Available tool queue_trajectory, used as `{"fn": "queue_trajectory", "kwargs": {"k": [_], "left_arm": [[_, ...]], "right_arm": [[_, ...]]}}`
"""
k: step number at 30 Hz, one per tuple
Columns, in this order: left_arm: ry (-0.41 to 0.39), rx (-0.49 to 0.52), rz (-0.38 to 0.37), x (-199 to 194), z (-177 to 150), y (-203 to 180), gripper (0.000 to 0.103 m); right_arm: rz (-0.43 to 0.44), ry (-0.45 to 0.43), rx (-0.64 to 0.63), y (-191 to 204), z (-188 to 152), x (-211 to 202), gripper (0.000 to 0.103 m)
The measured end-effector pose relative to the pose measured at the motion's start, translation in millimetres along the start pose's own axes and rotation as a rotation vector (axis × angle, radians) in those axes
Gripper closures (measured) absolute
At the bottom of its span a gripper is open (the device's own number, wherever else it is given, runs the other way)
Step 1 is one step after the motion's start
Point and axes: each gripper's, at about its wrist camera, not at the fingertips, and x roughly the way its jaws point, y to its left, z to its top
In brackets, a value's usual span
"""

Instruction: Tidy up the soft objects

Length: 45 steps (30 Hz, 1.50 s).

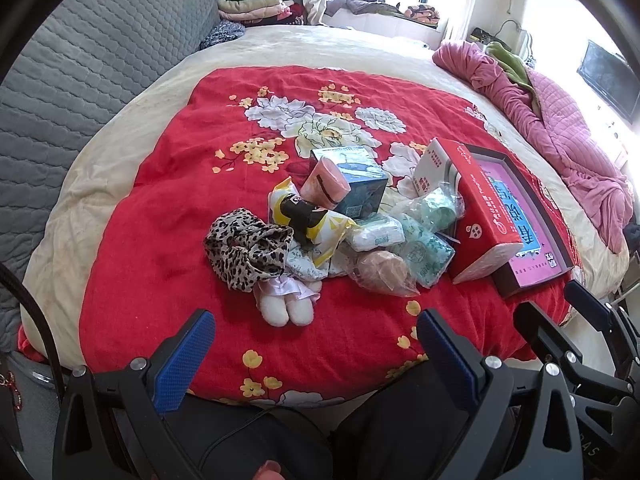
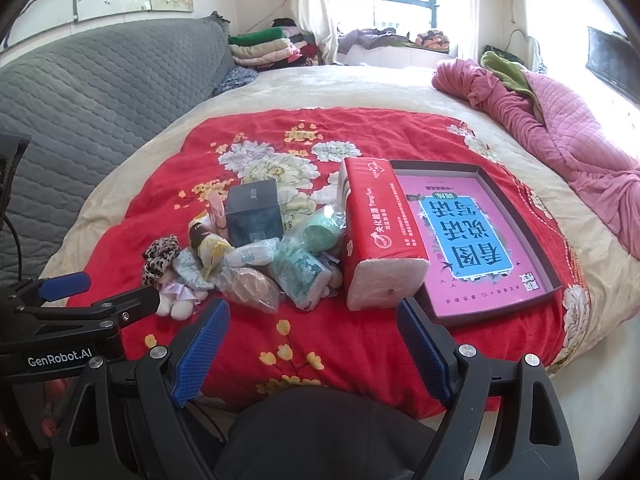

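While both tongs gape empty, the tray holds a book.

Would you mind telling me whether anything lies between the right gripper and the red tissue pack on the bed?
Nothing visible does. The right gripper is open, and only bare red blanket lies between it and the near end of the red tissue pack. The bagged items sit to the pack's left.

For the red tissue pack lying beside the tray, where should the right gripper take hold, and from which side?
Probably across the near white end of the long red plastic-wrapped tissue pack, coming from the front edge of the bed. That end faces the open right gripper, and the pack's narrow width looks to fit between the fingers; the dark tray crowds its far side.
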Motion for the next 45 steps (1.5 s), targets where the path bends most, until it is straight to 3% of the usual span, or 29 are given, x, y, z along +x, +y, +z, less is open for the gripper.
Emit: {"fn": "queue_trajectory", "kwargs": {"k": [19,31,33,35,39,40,45], "left_arm": [[0.079,-0.270,0.016,53,16,102,0.002],[0.181,-0.423,-0.115,124,49,135,0.003],[0.190,-0.459,-0.137,132,50,142,0.015],[0.202,-0.491,-0.173,141,50,150,0.035],[0.215,-0.514,-0.204,151,50,155,0.043],[0.216,-0.513,-0.206,152,50,155,0.051],[0.229,-0.528,-0.273,162,51,155,0.076]], "right_arm": [[0.068,0.130,-0.154,54,3,78,0.017],[0.058,0.180,-0.197,63,7,115,0.017],[0.047,0.180,-0.214,65,7,121,0.017],[0.027,0.188,-0.239,67,7,127,0.017],[0.008,0.206,-0.293,75,6,141,0.018],[0.006,0.210,-0.308,78,5,143,0.019],[-0.041,0.223,-0.400,93,0,160,0.044]]}}
